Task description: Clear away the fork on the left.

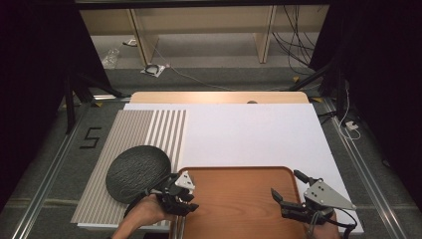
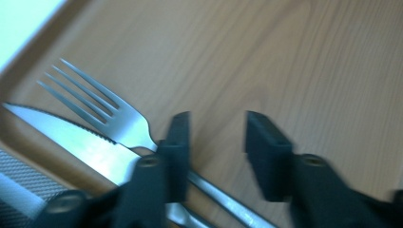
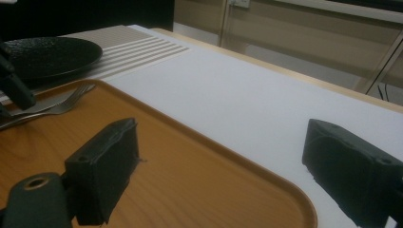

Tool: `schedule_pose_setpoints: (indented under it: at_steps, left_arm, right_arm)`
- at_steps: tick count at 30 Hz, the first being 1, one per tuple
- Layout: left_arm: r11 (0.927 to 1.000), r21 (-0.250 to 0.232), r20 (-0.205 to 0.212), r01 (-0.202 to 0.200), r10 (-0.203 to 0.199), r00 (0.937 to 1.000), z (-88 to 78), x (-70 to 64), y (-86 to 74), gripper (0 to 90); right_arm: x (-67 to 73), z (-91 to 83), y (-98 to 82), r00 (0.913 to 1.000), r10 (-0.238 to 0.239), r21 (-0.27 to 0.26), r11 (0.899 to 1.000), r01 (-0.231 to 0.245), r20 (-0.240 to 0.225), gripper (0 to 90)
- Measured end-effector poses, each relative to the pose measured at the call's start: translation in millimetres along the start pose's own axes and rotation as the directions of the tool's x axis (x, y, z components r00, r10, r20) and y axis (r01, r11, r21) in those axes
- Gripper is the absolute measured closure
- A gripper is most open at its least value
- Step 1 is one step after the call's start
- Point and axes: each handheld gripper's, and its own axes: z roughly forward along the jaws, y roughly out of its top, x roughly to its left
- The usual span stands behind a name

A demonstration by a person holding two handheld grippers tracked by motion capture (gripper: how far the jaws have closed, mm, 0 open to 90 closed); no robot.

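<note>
A wooden tray (image 1: 239, 199) lies at the near edge of the table. On its left side lie a steel fork (image 2: 100, 107) and a serrated knife (image 2: 71, 140), side by side. My left gripper (image 1: 189, 201) hovers low over their handles. In the left gripper view its jaws (image 2: 216, 126) stand apart; the fork's handle runs under the left jaw and out into the gap, and no pad presses on it. My right gripper (image 1: 285, 183) is open wide over the tray's right part, nothing between its jaws (image 3: 221, 133). The fork (image 3: 62, 102) is visible far off.
A dark textured plate (image 1: 137, 172) rests on a grey striped placemat (image 1: 124, 134) left of the tray. A white sheet (image 1: 249, 134) covers the table behind the tray. The tray has a raised rim (image 3: 199, 137). Beyond the table are floor, cables and shelving.
</note>
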Motion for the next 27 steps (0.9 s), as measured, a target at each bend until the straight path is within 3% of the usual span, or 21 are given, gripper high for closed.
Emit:
schedule_pose_setpoints:
  at_steps: [4,6,15,21,27]
  left_arm:
    - [0.9985,-0.041,-0.008,0.036,-0.036,0.9993,-9.0,3.6,2.2,45.0]
    - [0.9966,-0.073,-0.002,0.038,-0.038,0.9993,-12.7,4.8,2.0,41.2]
    - [0.988,-0.14,-0.048,0.066,-0.074,0.9961,-27.1,11.0,1.4,27.1]
    - [0.9746,-0.195,-0.093,0.111,-0.131,0.987,-40.5,20.5,-2.8,23.0]
    - [0.964,-0.23,-0.118,0.133,-0.164,0.9794,-50.9,28.2,-9.0,21.0]
  right_arm:
    - [0.0,-0.7,0.3,1.0,-0.003,0.007,1.0,0.003,0.002,12.8]
    - [0.0,-0.8,0.4,1.0,-0.002,0.006,1.0,0.002,0.001,12.8]
    - [-0.2,-1.2,0.4,1.0,-0.005,0.008,1.0,0.005,0.001,12.8]
    - [-0.3,-1.4,0.3,1.0,-0.004,0.007,1.0,0.004,0.001,12.8]
    - [-0.3,-1.2,0.3,1.0,-0.005,0.008,1.0,0.005,0.002,12.8]
